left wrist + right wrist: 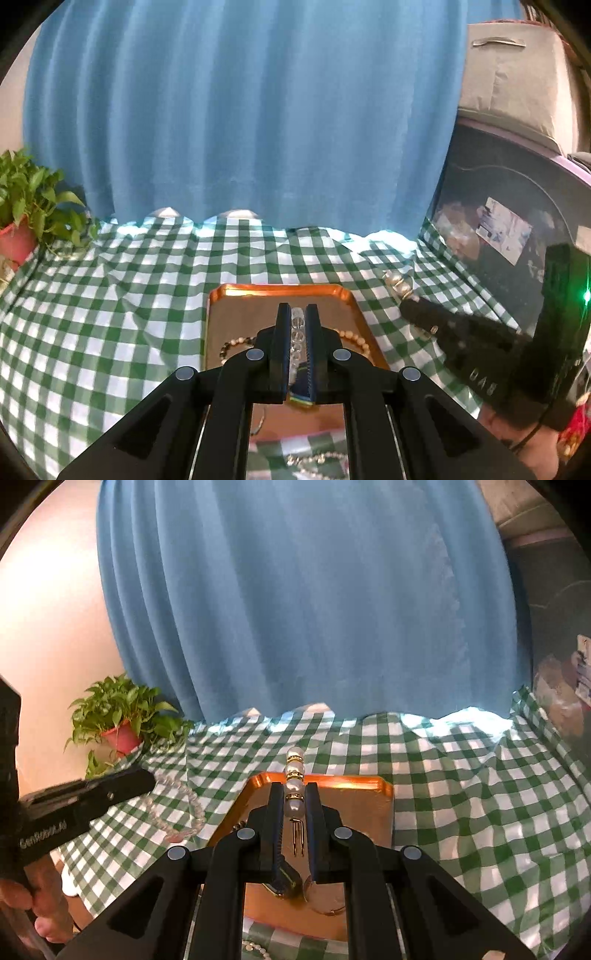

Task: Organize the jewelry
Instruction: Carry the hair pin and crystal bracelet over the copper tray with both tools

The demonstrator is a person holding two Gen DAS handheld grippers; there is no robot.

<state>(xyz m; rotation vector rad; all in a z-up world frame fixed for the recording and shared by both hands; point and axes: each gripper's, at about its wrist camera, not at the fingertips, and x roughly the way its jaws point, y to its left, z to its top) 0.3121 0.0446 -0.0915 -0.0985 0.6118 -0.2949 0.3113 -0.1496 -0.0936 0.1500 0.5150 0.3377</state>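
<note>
Two claws show in my left wrist view. My left claw (298, 314) is clamped on a clear-bead bracelet (297, 334) held above the copper tray (236, 306), where a tan-bead bracelet (236, 341) lies. To the right I see my right claw (413, 301) with pearl beads (397, 280) sticking out past its tips, over the green checked table cloth (110, 314).

From my right wrist view, the right claw (294, 792) is closed on the pearl piece (295, 775), beads standing up between the fingers, above the tray (369, 801). My left claw (147, 777) sits at left, the clear bracelet (177, 812) dangling from it over the cloth (480, 794). A potted plant (122, 716) stands before the blue curtain (295, 609).
</note>
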